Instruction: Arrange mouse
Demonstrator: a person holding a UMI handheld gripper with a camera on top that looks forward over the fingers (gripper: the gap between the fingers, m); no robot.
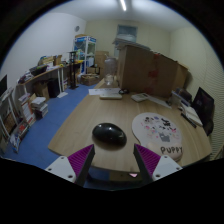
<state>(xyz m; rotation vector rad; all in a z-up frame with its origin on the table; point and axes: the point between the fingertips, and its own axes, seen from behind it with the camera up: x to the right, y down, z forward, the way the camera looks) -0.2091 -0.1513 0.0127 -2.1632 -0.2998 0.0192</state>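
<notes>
On the wooden table (80, 118) sits a black mouse (109, 134). It is round and shiny, and it rests flat on the wood by itself. It lies just ahead of the gripper (114, 160), a bit above the space between the two fingers. Nothing touches the mouse.

The gripper is spread wide and holds nothing. Each finger has a bright pink pad (72, 160) on its inner side. The fingers hang near the close edge of the table.

Just beside the mouse, on its right, lies a round white mouse pad (158, 131). It has small drawings on it and the word "PUPPY" near the bottom. The mouse is not on the mouse pad. I cannot tell if the two touch.

Far across the table lie some white papers (108, 93). Beyond them stand big brown cardboard boxes (150, 70). A blue floor (45, 122) shows to the left of the table. Shelves (20, 112) full of small things line the left wall, and more things sit on the right side by the wall.
</notes>
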